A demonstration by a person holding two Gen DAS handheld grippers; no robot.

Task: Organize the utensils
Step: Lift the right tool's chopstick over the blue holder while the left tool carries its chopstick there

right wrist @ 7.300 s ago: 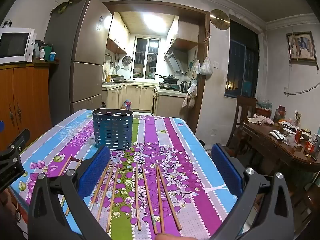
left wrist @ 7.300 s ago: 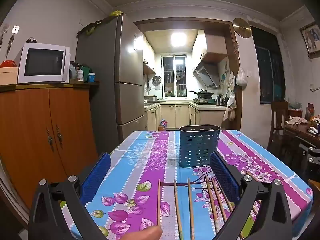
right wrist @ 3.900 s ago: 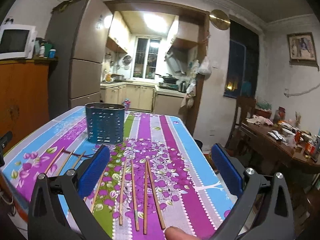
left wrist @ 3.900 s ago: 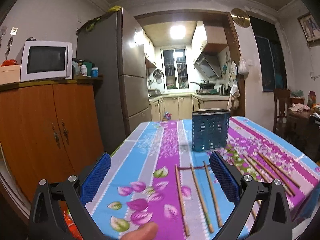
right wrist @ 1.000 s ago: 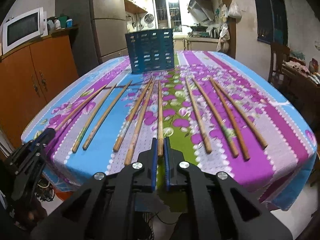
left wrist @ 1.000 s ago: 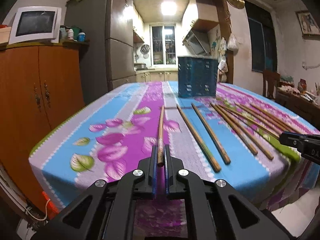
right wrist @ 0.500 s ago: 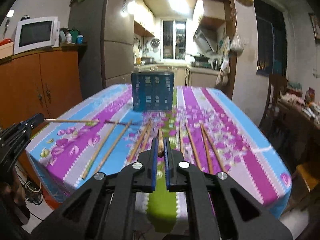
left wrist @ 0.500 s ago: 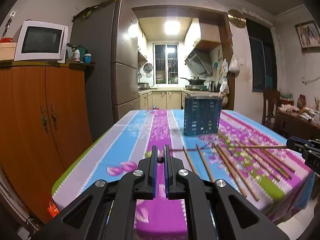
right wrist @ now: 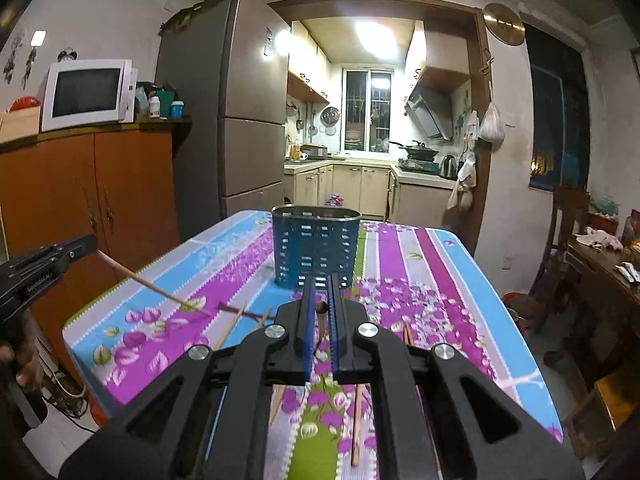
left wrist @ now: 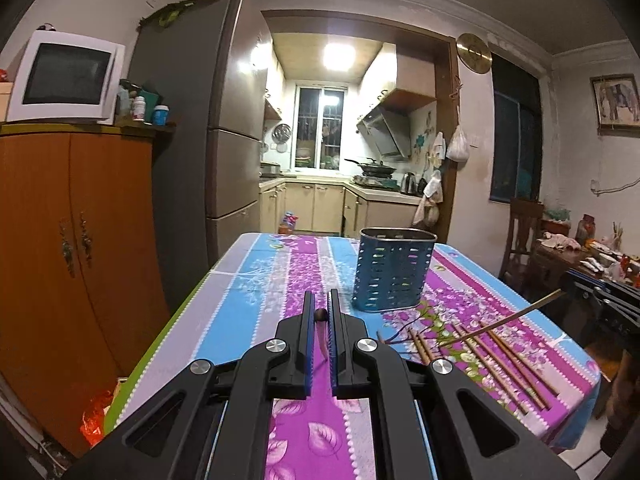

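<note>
Left wrist: left gripper (left wrist: 321,316) fingers clamped on chopstick (left wrist: 320,314), right gripper (right wrist: 320,307) same; tip each upright over holder (left wrist: 393,270), drop straight in.

Both views are dim and warm-toned, lit mainly by a blown-out ceiling lamp (left wrist: 339,57) in the kitchen, which glares off the fridge (left wrist: 236,80). Fisheye distortion bends walls and blackens the corners. The tablecloth (right wrist: 248,264) looks slightly smeared in the right view, and the near black tool (right wrist: 320,308) bodies sit in shadow.
</note>
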